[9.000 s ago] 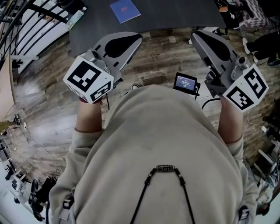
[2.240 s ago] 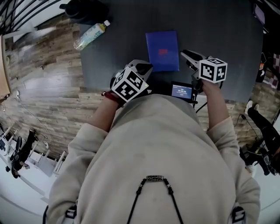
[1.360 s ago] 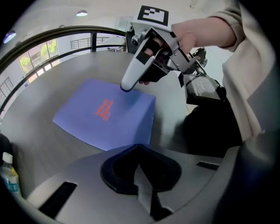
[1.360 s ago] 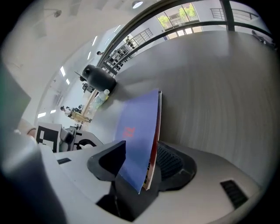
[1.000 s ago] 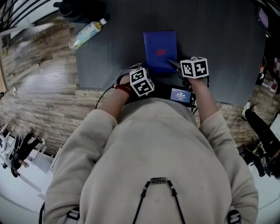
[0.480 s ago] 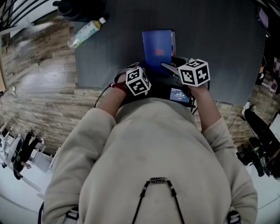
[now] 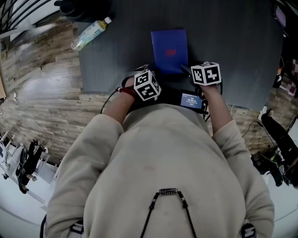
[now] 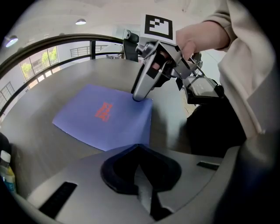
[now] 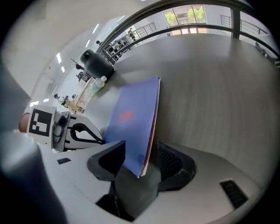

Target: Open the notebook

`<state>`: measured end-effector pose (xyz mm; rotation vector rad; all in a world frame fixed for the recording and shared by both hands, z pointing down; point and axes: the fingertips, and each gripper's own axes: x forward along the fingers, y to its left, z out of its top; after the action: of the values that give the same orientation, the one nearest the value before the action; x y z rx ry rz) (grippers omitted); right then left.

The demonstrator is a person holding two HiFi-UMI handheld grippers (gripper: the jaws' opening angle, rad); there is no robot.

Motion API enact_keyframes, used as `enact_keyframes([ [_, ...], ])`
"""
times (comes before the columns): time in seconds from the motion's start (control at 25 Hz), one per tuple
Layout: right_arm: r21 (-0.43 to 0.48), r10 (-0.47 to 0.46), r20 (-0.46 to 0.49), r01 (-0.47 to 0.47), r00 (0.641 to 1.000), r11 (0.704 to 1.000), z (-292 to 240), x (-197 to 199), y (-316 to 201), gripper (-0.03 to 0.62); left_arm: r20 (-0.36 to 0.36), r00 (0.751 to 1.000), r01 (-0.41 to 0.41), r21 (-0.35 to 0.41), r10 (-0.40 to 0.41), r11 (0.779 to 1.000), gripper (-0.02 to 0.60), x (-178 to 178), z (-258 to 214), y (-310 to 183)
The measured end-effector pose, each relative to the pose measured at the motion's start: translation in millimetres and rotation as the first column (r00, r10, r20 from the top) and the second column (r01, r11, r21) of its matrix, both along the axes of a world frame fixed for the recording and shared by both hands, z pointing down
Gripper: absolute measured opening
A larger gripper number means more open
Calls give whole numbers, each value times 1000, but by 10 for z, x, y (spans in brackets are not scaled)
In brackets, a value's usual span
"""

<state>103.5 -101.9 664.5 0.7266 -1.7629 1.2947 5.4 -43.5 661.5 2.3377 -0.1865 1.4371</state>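
A blue notebook (image 7: 169, 50) with a red mark lies closed and flat on the dark grey table (image 7: 233, 56). My right gripper (image 7: 183, 69) is at its near right corner. In the right gripper view that corner (image 9: 141, 162) sits between the jaws, which stand apart with a gap on the right side, so the right gripper (image 9: 142, 168) is open. My left gripper (image 7: 145, 71) hovers just short of the notebook's near edge (image 8: 127, 142). It (image 8: 140, 151) is shut and holds nothing. The left gripper view shows the right gripper's tip (image 8: 138, 94) touching the cover.
A plastic bottle (image 7: 91, 31) lies at the table's far left beside a black object (image 7: 81, 7). A small screen device (image 7: 191, 100) hangs at the person's chest, over the table's near edge. Wood floor (image 7: 51, 83) lies to the left.
Half a second ago the right gripper was raised and the notebook's right edge showed lifted; now the gripper is lower at the corner and the notebook lies flat. The left gripper barely moved.
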Motion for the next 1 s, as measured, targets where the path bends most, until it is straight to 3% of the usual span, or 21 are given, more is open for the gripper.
enact_keyframes([
  [0.36, 4, 48, 157, -49, 986, 999, -288, -154, 4, 219, -12, 1000, -20, 9, 20, 1000, 2, 16, -25, 29],
  [0.68, 68, -76, 328, 56, 942, 996, -990, -700, 96, 219, -43, 999, -15, 11, 15, 1000, 2, 17, -36, 24],
  [1.0, 95, -155, 422, 127, 893, 987, -1265, -1222, 203, 219, -116, 989, 92, -6, -92, 996, 2, -111, -142, 9],
])
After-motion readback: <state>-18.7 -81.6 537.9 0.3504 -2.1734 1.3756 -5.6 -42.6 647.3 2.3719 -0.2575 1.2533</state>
